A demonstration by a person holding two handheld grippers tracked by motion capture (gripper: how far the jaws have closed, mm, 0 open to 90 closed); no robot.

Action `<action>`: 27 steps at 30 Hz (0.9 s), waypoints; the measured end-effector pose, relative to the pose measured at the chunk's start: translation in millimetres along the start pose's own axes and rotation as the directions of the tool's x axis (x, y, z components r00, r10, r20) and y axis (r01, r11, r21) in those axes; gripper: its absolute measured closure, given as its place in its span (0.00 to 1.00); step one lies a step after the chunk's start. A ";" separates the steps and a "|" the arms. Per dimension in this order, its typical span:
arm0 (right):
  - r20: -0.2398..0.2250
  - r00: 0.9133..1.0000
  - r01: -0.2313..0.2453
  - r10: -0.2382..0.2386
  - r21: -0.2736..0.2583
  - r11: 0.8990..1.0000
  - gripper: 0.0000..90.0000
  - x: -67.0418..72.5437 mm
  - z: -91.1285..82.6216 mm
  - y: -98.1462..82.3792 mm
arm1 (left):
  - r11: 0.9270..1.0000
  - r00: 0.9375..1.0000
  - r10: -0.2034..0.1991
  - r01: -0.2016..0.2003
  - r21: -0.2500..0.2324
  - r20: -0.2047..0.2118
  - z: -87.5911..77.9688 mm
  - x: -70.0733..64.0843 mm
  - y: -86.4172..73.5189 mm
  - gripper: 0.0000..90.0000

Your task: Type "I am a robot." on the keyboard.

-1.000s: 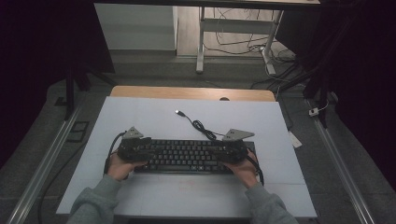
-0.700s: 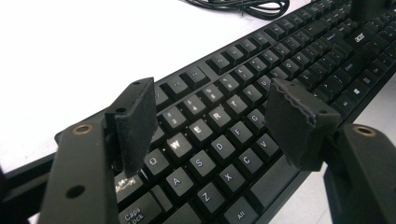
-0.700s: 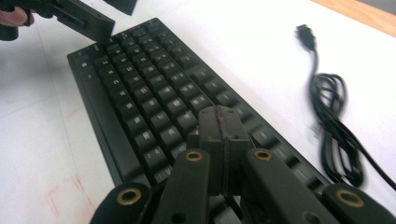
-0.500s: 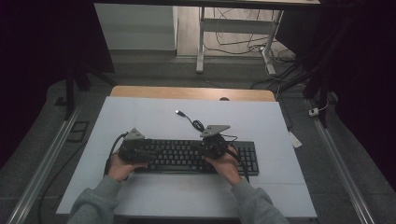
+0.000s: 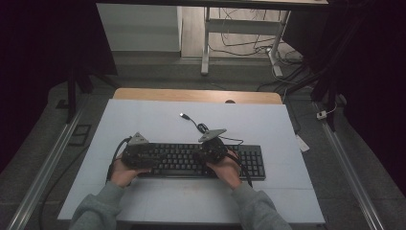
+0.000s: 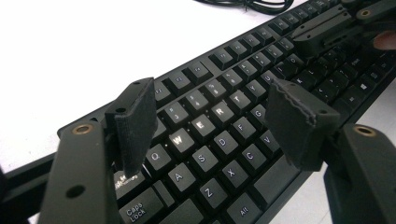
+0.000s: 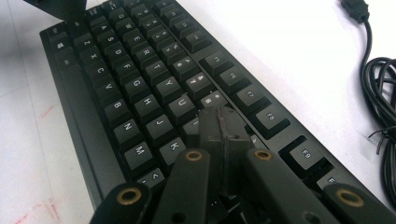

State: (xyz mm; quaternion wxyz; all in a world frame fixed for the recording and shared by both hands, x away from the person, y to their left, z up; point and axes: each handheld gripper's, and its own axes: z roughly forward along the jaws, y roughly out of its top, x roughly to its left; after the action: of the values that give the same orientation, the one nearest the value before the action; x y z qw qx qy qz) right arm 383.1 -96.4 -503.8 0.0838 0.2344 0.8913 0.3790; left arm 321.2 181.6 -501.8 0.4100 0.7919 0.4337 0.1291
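A black keyboard lies across the white table, its keys lit faintly. My left gripper hovers over the keyboard's left end. In the left gripper view it is open, its pads spread above the Q, W, E, R keys with nothing between them. My right gripper is over the middle of the keyboard. In the right gripper view it is shut with its pads pressed together, the tips just above the keys near K and the F-key row; whether they touch a key I cannot tell.
The keyboard's black cable curls behind it and ends in a loose USB plug; its coil lies to the right in the right gripper view. A wooden strip borders the table's far edge.
The right gripper has moved left from the keyboard's right end to its middle, and its jaws have closed on nothing. The left gripper has stayed in place.
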 end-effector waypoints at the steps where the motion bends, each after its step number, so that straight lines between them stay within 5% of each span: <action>1: 0.002 1.000 0.000 0.000 0.002 1.000 0.99 -0.1 0.9 -0.2 | 1.000 1.000 0.000 0.000 0.000 0.000 0.1 -0.2 -0.1 0.38; 12: 0.020 1.000 0.021 -0.022 0.038 0.999 1.00 1.2 8.2 -2.2 | 1.000 1.000 0.004 -0.004 0.000 -0.008 0.1 0.4 -0.7 0.38; 27: 0.029 1.000 0.010 -0.007 -0.098 0.995 1.00 -1.0 -26.6 -9.1 | 1.000 1.000 0.007 -0.007 -0.004 -0.023 -1.9 0.9 -1.9 0.38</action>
State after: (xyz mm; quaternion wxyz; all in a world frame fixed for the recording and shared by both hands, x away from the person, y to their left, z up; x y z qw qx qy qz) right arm 372.0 -119.3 -491.8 0.1096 0.2318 0.8714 0.4183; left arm 319.6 183.9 -502.3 0.4062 0.7911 0.4352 0.1407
